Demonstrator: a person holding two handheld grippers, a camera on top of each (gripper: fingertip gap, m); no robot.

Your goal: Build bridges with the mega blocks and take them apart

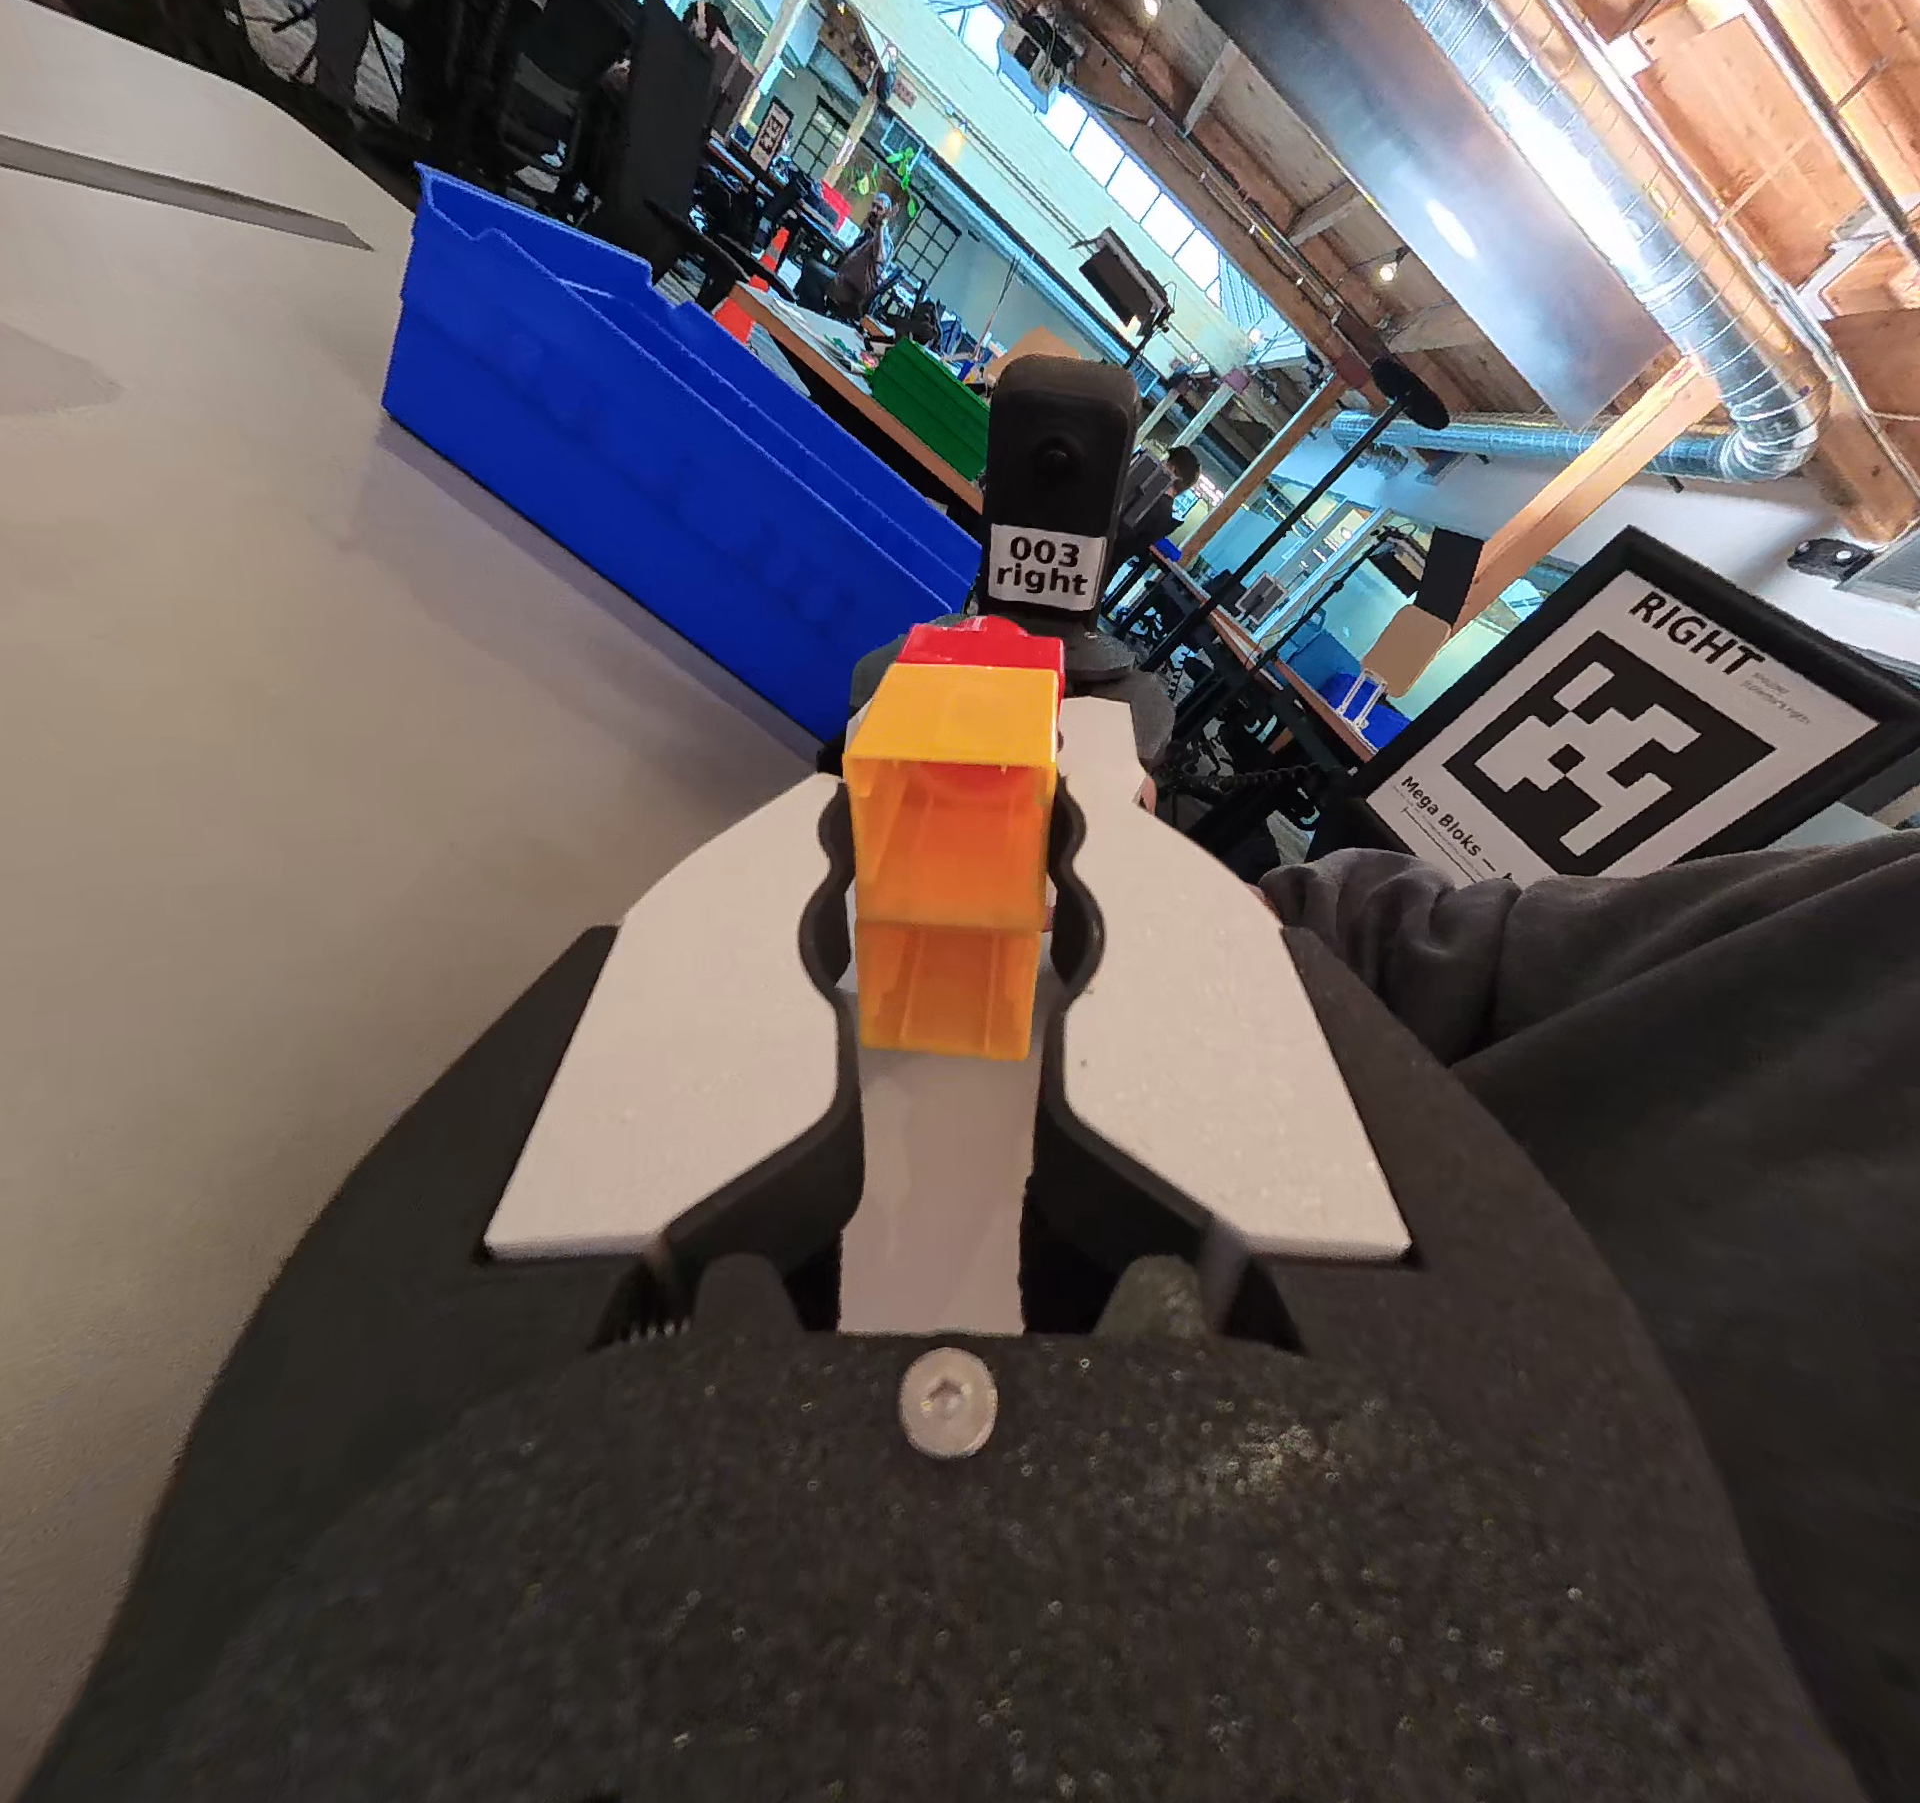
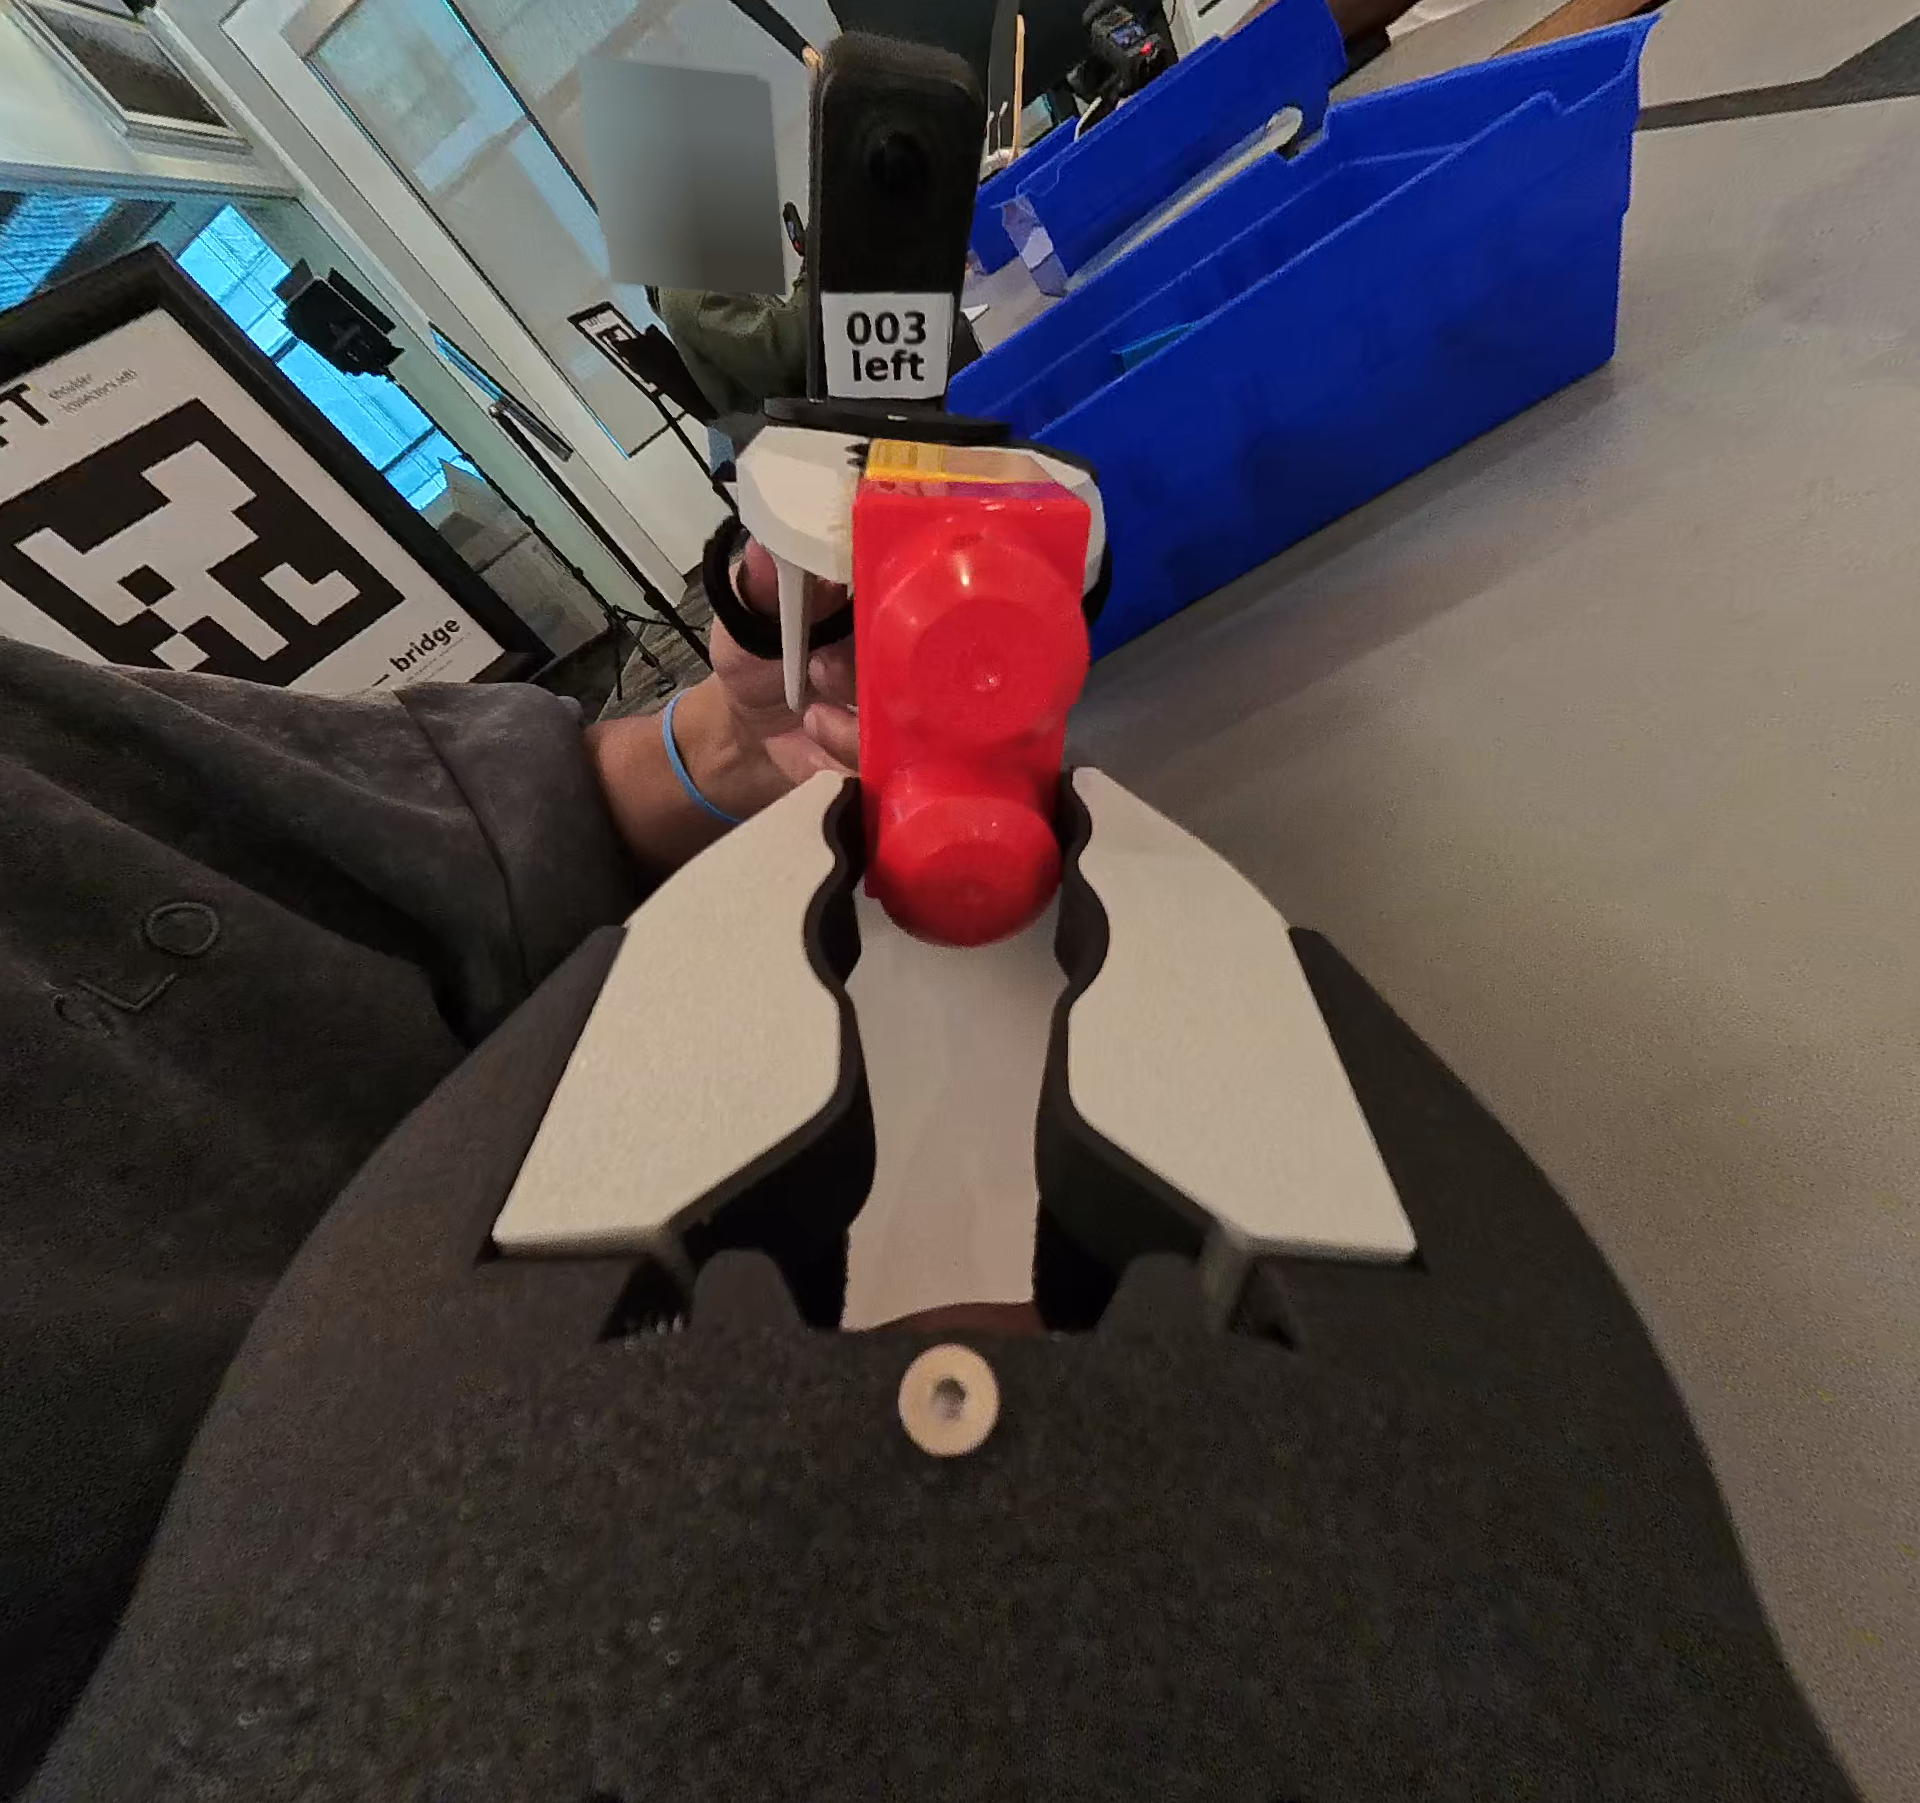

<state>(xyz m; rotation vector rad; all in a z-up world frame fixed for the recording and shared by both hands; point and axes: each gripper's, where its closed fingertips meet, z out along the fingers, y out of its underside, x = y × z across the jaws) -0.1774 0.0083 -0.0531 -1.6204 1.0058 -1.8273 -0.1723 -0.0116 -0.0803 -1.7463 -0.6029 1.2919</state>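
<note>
A: Biggest first — what was around?

B: Matte grey table (image 1: 208,714), smooth and flat. Glossy blue plastic bin (image 1: 665,465) with ribbed, stepped walls sat on it, just beyond my grippers. Framed black-and-white marker board (image 1: 1621,745) stood at the right in the left wrist view. My dark grey fleece sleeve (image 1: 1621,1005) showed there too.

A: Grippers?

B: Both had rough black foam bodies and smooth white fingers with wavy black inner pads. They faced each other above the table. My left gripper (image 1: 951,880) was closed partway on the yellow block (image 1: 951,870), pads pressing both its sides. My right gripper (image 2: 961,849) was closed the same way on the red block (image 2: 966,673).

A: And the blocks?

B: Both hard shiny plastic, held in the air between the two grippers, and stacked together. Yellow one was a hollow box shape, open underside facing my left camera, two square cells visible. Red one showed two rounded studs toward my right camera. Yellow edge sat right behind the red.
</note>
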